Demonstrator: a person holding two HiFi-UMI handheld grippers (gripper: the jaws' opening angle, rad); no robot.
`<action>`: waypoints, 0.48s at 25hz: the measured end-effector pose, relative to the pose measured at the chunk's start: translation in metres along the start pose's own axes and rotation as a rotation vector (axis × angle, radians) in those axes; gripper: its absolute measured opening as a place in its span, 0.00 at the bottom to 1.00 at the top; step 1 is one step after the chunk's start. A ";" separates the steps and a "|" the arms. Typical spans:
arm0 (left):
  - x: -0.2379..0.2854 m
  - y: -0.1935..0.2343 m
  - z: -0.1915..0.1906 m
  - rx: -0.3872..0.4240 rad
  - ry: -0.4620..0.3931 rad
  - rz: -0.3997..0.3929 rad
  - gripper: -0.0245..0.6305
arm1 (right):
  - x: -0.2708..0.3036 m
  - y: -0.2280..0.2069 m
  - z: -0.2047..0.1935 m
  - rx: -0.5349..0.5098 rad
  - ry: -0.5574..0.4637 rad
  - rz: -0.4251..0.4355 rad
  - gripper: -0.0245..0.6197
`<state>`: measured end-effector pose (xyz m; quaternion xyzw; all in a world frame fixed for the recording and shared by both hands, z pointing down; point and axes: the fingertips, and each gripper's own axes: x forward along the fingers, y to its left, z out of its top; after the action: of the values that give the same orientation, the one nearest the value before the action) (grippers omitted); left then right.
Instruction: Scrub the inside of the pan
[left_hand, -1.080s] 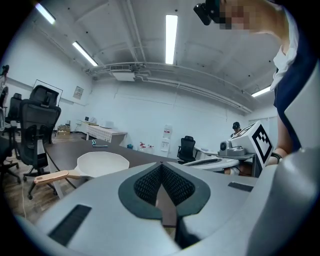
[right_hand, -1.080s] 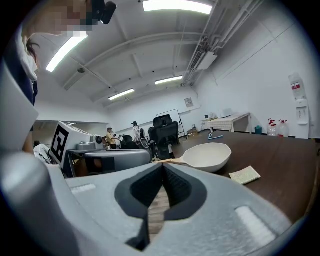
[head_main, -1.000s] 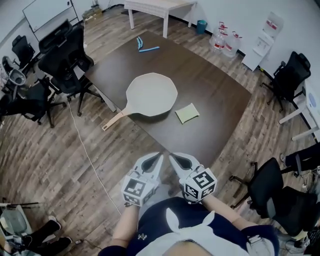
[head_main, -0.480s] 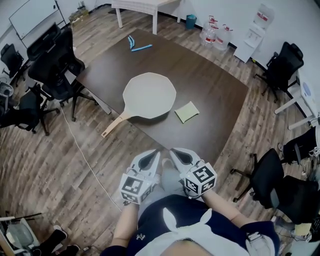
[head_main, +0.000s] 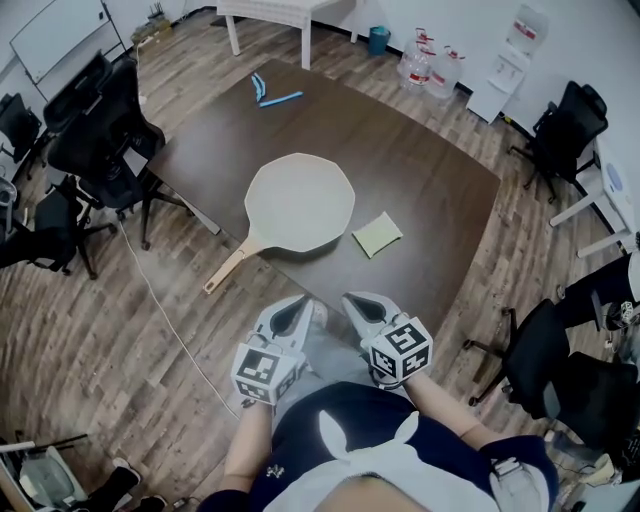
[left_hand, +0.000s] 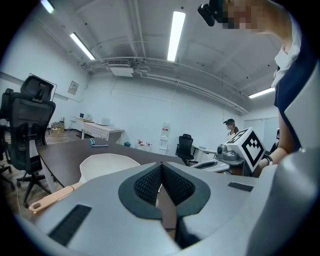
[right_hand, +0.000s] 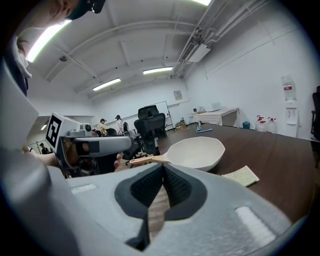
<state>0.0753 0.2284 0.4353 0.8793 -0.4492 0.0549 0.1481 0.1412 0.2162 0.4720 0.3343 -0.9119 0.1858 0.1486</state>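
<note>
A cream pan (head_main: 299, 203) with a pale wooden handle (head_main: 229, 268) lies on the dark brown table (head_main: 420, 190), its handle jutting over the near-left edge. A yellow-green sponge (head_main: 377, 234) lies flat just right of the pan. My left gripper (head_main: 304, 304) and right gripper (head_main: 352, 302) hover side by side before the table's near corner, both shut and empty, well short of pan and sponge. The pan (left_hand: 107, 165) appears left of the shut jaws in the left gripper view. In the right gripper view the pan (right_hand: 197, 151) and sponge (right_hand: 241, 176) lie ahead.
Two blue tools (head_main: 271, 92) lie at the table's far end. Black office chairs (head_main: 95, 120) crowd the left side, others (head_main: 560, 370) stand at the right. A white cable (head_main: 165, 310) runs across the wooden floor. A white table (head_main: 270, 12) and water bottles (head_main: 430, 65) stand behind.
Both grippers and the head camera have moved forward toward the table. Pan and sponge now sit nearer in the view. Both jaws stayed shut.
</note>
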 end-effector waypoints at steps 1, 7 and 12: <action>0.004 0.005 0.002 0.000 0.002 -0.005 0.04 | 0.005 -0.005 0.002 -0.003 0.007 -0.005 0.04; 0.031 0.030 0.009 0.007 0.033 -0.022 0.04 | 0.031 -0.046 0.009 0.022 0.033 -0.054 0.04; 0.049 0.051 0.007 0.002 0.052 -0.034 0.04 | 0.051 -0.082 0.000 0.041 0.091 -0.101 0.16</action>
<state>0.0626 0.1603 0.4507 0.8852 -0.4302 0.0759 0.1599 0.1589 0.1300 0.5121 0.3743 -0.8821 0.2119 0.1921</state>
